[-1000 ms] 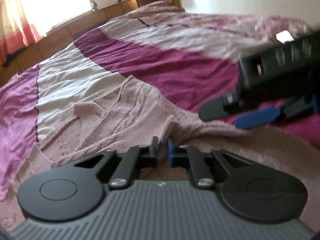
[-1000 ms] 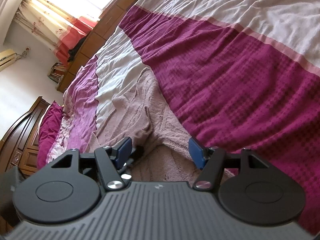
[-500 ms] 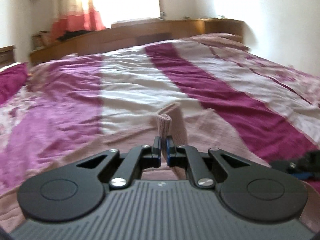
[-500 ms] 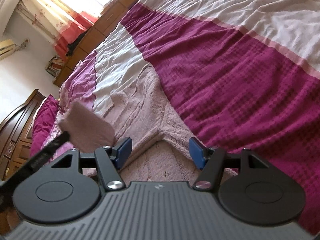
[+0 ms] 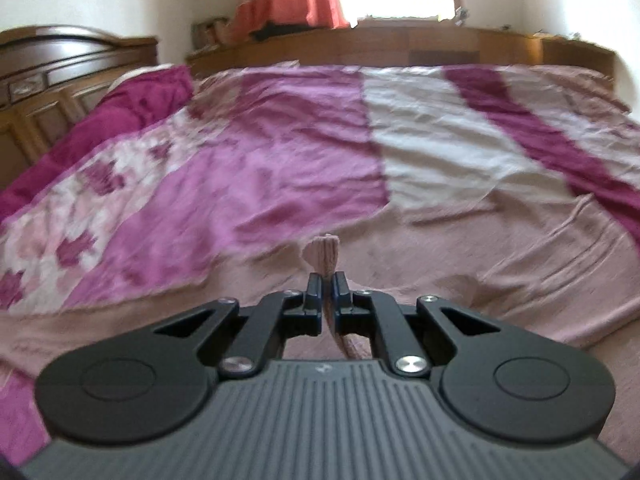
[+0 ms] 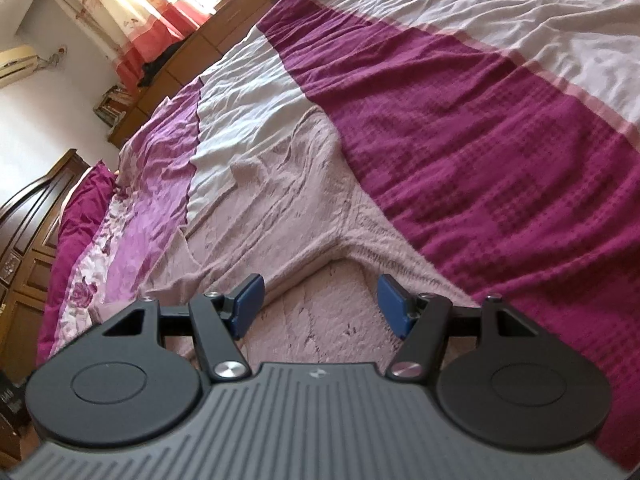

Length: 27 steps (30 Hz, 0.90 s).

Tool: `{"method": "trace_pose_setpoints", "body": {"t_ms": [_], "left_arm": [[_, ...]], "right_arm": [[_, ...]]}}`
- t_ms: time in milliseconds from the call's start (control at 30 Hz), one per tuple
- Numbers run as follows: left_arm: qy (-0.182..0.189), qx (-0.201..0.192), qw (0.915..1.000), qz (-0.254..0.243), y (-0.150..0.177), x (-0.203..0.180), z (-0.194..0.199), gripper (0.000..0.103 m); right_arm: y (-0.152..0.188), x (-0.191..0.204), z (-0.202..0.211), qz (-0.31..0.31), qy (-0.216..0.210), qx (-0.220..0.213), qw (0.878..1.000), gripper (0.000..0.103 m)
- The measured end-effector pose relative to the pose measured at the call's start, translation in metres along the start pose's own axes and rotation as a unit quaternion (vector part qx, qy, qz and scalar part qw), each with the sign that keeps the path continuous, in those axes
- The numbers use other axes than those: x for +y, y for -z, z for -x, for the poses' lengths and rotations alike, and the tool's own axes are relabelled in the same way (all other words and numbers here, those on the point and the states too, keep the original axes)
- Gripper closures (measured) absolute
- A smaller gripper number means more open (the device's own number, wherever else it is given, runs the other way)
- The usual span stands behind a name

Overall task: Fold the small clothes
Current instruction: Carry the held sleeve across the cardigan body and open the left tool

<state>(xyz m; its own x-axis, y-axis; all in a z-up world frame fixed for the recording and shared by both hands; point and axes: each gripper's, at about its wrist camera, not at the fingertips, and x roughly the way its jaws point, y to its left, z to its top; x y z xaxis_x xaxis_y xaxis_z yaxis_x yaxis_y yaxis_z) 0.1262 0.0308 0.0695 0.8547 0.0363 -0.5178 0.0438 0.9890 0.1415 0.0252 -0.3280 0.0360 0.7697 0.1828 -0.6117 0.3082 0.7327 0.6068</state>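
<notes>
A pale pink knitted sweater [image 6: 280, 200] lies spread on the striped bedspread [image 6: 480, 128]. It also shows in the left wrist view [image 5: 460, 248]. My left gripper [image 5: 328, 284] is shut on a sleeve cuff of the sweater [image 5: 324, 252], which sticks up between the jaws, held low over the garment. My right gripper [image 6: 320, 304] is open and empty, hovering over the sweater near the underarm, where the sleeve [image 6: 392, 248] meets the body.
The bed is covered by a magenta, white and pink bedspread [image 5: 280, 152]. A dark wooden headboard [image 5: 60, 76] stands at the left, a wooden ledge [image 5: 440, 46] under the curtained window at the back. A magenta pillow [image 5: 132, 116] lies near the headboard.
My left gripper has carried the sleeve cuff across the sweater and swung to face the window and headboard, sinking lower. It has left the right wrist view. My right gripper stays open, barely moved.
</notes>
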Motion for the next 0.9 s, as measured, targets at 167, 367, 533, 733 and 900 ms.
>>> {"method": "trace_pose_setpoints", "body": {"t_ms": [167, 367, 533, 733, 900], "left_arm": [[-0.013, 0.052, 0.9985, 0.010, 0.024, 0.015, -0.013, 0.095], [0.007, 0.059, 0.9974, 0.040, 0.030, 0.034, -0.010, 0.094], [0.015, 0.054, 0.9959, 0.070, 0.029, 0.047, -0.003, 0.093], [0.018, 0.050, 0.9951, 0.083, 0.032, 0.055, 0.002, 0.093], [0.023, 0.046, 0.9949, 0.086, 0.032, 0.057, 0.004, 0.093]], "right_arm": [[0.004, 0.006, -0.005, 0.010, -0.002, 0.012, 1.000, 0.033], [0.001, 0.009, -0.016, -0.021, -0.051, 0.036, 0.998, 0.033], [-0.010, 0.007, -0.041, -0.047, -0.035, 0.039, 0.998, 0.034], [-0.022, 0.006, -0.064, -0.053, -0.010, 0.017, 0.998, 0.083], [-0.028, 0.001, -0.058, -0.042, 0.000, -0.020, 0.999, 0.093]]}}
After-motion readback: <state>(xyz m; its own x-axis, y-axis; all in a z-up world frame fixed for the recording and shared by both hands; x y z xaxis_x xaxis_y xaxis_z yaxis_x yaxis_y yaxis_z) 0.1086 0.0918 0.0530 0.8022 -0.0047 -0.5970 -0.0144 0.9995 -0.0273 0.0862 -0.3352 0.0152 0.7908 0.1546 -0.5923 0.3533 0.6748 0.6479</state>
